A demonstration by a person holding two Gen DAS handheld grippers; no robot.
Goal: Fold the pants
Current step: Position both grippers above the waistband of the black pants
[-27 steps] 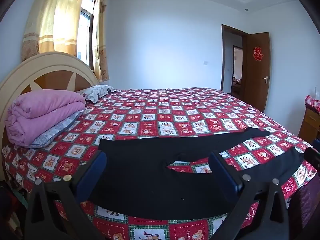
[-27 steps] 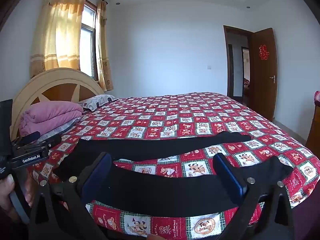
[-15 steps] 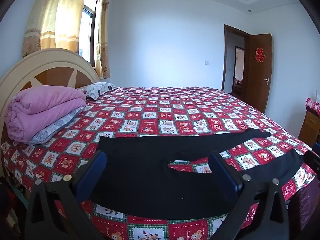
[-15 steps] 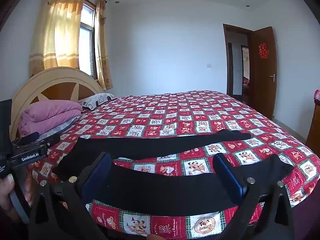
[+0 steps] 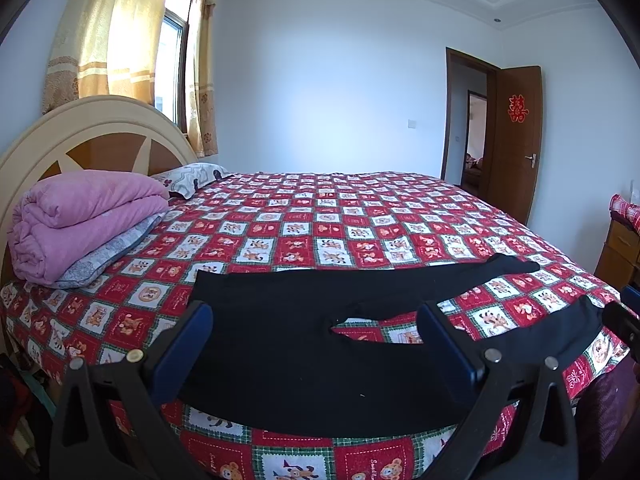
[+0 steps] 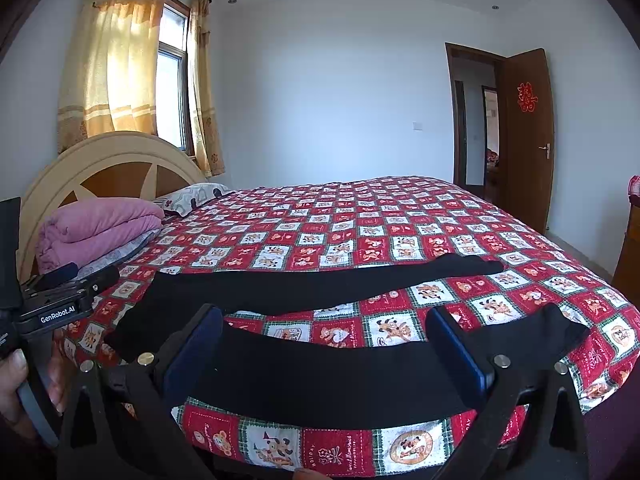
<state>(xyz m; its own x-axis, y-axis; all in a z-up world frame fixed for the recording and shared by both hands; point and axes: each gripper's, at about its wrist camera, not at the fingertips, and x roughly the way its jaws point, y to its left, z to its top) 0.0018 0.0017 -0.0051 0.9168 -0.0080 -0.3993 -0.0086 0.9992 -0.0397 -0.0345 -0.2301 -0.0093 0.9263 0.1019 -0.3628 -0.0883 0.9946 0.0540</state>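
Observation:
Black pants (image 5: 280, 344) lie flat along the near edge of a bed (image 5: 340, 216) with a red patchwork cover, waist to the left and both legs spread apart toward the right. My left gripper (image 5: 316, 332) hovers open above the waist and crotch area, nothing between its blue pads. In the right wrist view the pants (image 6: 320, 376) show their near leg running across the front. My right gripper (image 6: 324, 340) is open over that near leg, holding nothing. The left gripper's body and a hand (image 6: 12, 376) on it appear at the left edge.
A folded pink quilt (image 5: 80, 216) and a pillow (image 5: 192, 174) sit by the round headboard (image 5: 92, 136) on the left. A wooden door (image 5: 516, 140) stands open at the back right. A wooden cabinet (image 5: 618, 248) is at the right edge.
Both views have shifted slightly; the bed and pants sit a little lower and nearer in the frame. The pants have not moved and both grippers stay open.

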